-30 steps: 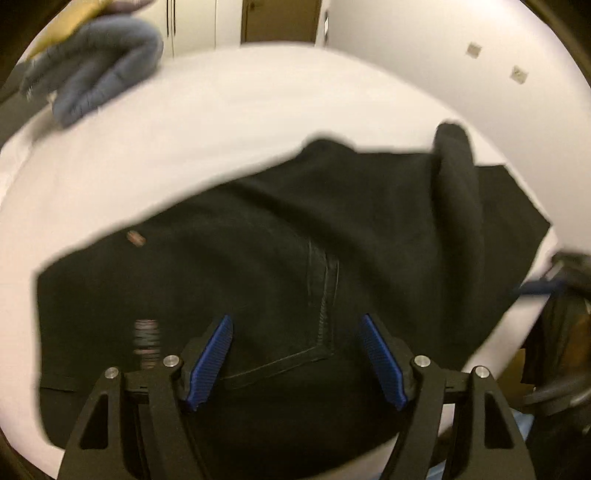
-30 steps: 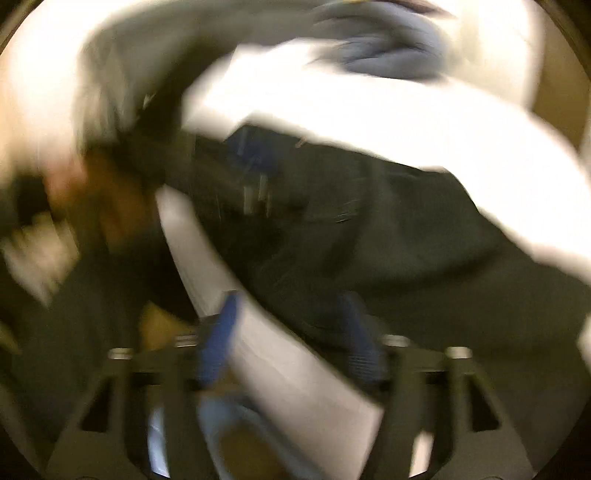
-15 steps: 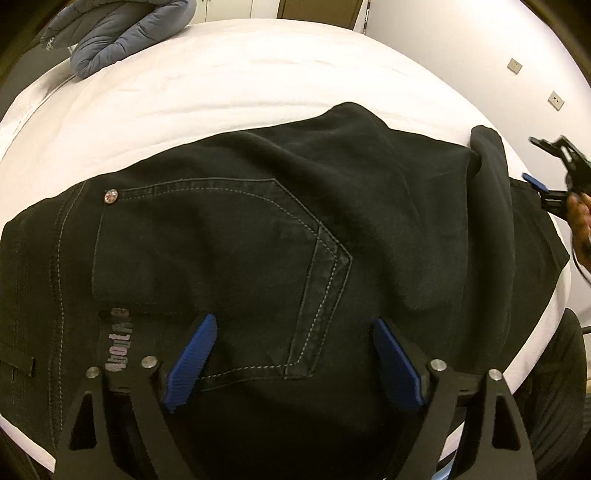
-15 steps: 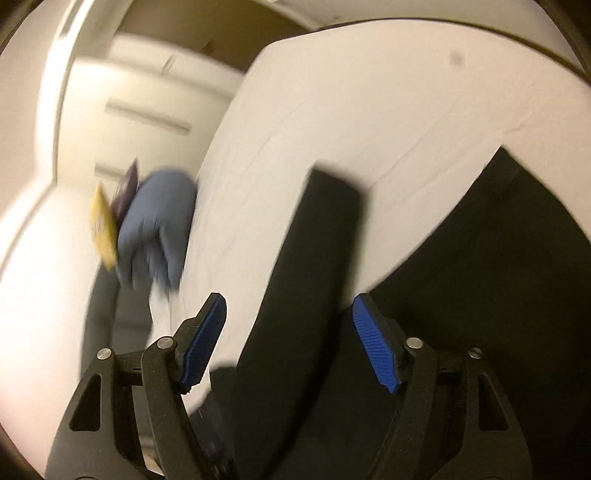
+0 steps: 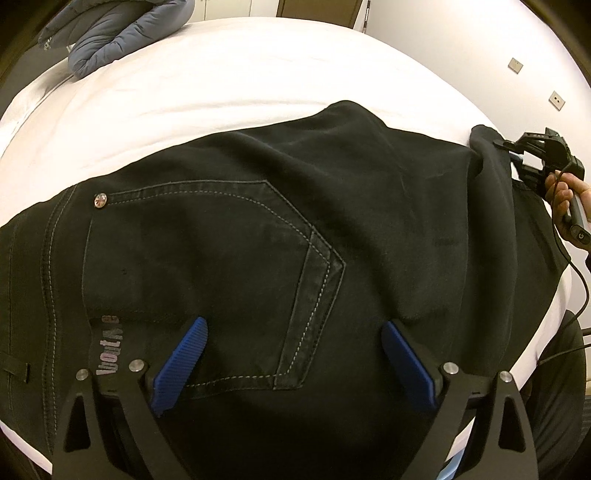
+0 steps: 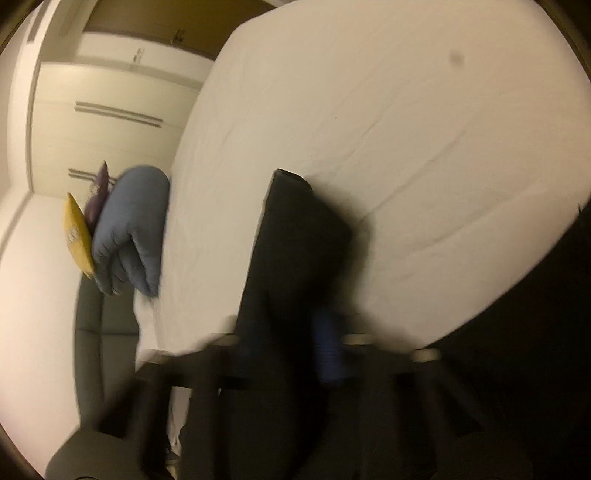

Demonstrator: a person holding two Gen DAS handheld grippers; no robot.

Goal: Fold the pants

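Note:
Black pants [image 5: 229,236] lie spread on a white bed [image 5: 258,74], back pocket up. My left gripper [image 5: 293,354] hovers over the pocket; its jaws are opening wide and the blue pads [image 5: 181,362] pinch nothing. At the far right a hand holds my right gripper [image 5: 517,151] against a raised fold of a pant leg [image 5: 491,177]. The right wrist view is blurred. There my right gripper [image 6: 291,343] is shut on that black fold [image 6: 295,229], which stands up between the blue pads [image 6: 328,350].
A blue-grey padded cover [image 5: 118,33] is bunched at the bed's far corner, with a yellow cushion [image 6: 75,232] beside it. Pale wardrobe doors [image 6: 110,110] stand beyond. A wall with sockets [image 5: 515,64] runs along the right, and a cable [image 5: 583,291] hangs there.
My right gripper swung over to the raised pant-leg fold and closed on it. My left gripper's jaws spread wider above the pocket.

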